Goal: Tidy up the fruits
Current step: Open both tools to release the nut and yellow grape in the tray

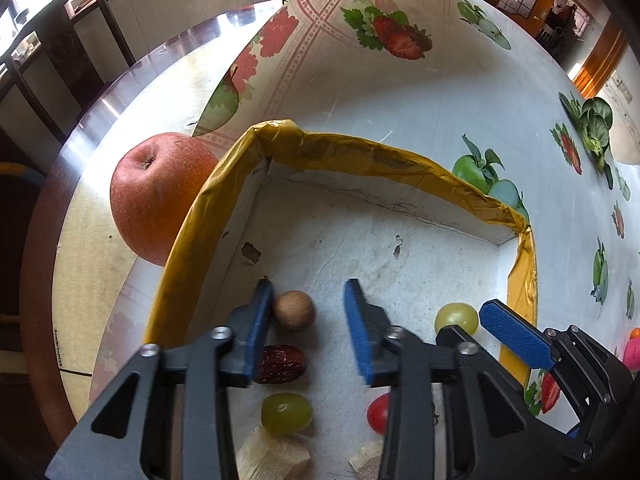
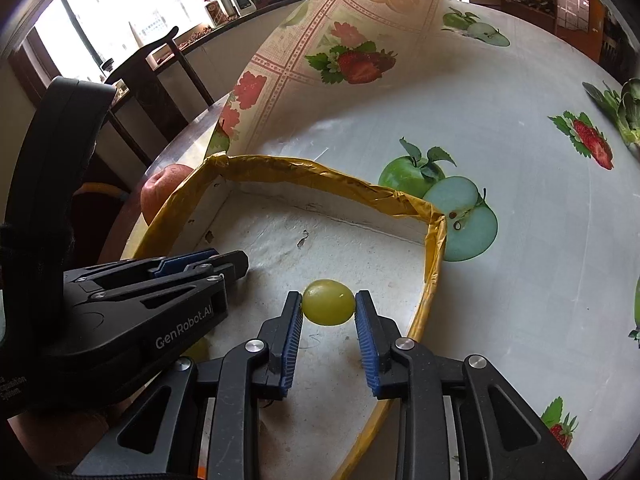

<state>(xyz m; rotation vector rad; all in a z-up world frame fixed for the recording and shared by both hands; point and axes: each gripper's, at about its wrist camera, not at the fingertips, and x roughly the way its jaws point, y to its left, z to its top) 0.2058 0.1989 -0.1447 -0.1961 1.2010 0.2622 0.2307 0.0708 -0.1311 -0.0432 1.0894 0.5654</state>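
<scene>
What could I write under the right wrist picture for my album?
Right gripper closed around a round green grape inside the yellow-taped white cardboard tray.

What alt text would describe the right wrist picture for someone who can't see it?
The right gripper pinches a green grape between blue pads above a white tray with yellow-taped edges. The left gripper reaches in from the left, on a fruit-print tablecloth.
</scene>
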